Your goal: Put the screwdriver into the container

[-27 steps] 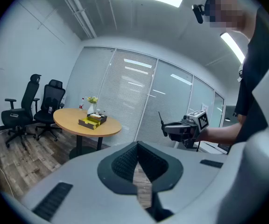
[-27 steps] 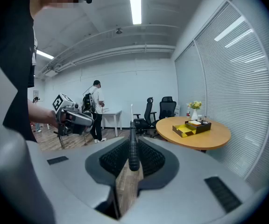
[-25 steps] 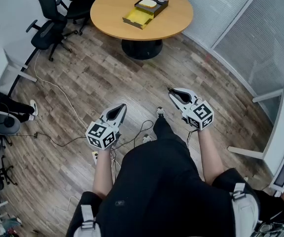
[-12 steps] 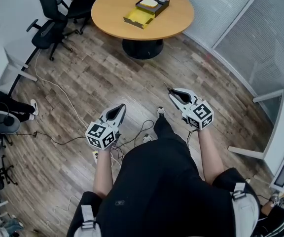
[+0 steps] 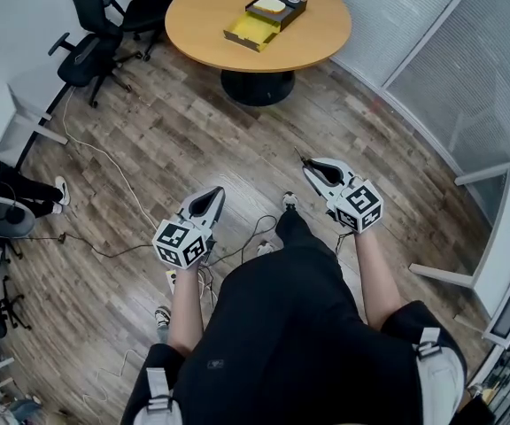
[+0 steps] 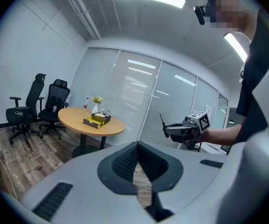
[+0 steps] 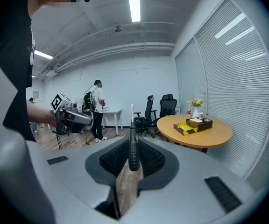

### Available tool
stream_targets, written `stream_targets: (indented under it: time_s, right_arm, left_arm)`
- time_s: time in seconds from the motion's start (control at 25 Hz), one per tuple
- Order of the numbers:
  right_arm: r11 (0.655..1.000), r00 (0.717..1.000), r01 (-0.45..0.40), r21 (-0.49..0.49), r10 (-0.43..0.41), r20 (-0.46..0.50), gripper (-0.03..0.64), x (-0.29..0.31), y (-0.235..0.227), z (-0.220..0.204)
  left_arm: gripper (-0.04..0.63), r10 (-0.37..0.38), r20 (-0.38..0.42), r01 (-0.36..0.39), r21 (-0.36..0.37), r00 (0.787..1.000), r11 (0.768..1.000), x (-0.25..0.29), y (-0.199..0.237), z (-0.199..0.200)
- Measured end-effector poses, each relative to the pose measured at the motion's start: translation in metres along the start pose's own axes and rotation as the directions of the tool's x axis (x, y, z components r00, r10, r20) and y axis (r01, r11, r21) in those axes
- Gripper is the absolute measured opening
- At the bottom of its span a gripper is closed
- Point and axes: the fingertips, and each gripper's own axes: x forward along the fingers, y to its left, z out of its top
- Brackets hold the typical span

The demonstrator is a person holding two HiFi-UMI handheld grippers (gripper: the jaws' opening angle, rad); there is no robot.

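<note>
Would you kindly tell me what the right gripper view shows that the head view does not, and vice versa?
Only the right gripper view: the ribbed black handle of the screwdriver clamped in the right gripper, and a person standing by a white desk. Only the head view: white cables trailing over the wooden floor, and the right gripper's marker cube. Both: the round wooden table, the yellow open container on it, the black office chairs and the left gripper.
</note>
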Motion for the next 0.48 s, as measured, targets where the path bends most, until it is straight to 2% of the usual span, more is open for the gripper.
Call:
stream_targets:
  time_s: [0.48]
  right_arm:
    - [1.0,1.0,-0.02,0.012,0.02,-0.005,0.056,0.014,-0.027,-0.002]
  left_arm:
    - [0.005,0.018,-0.004,-0.018,-0.004,1.0,1.0,0.023,0.009,0.009]
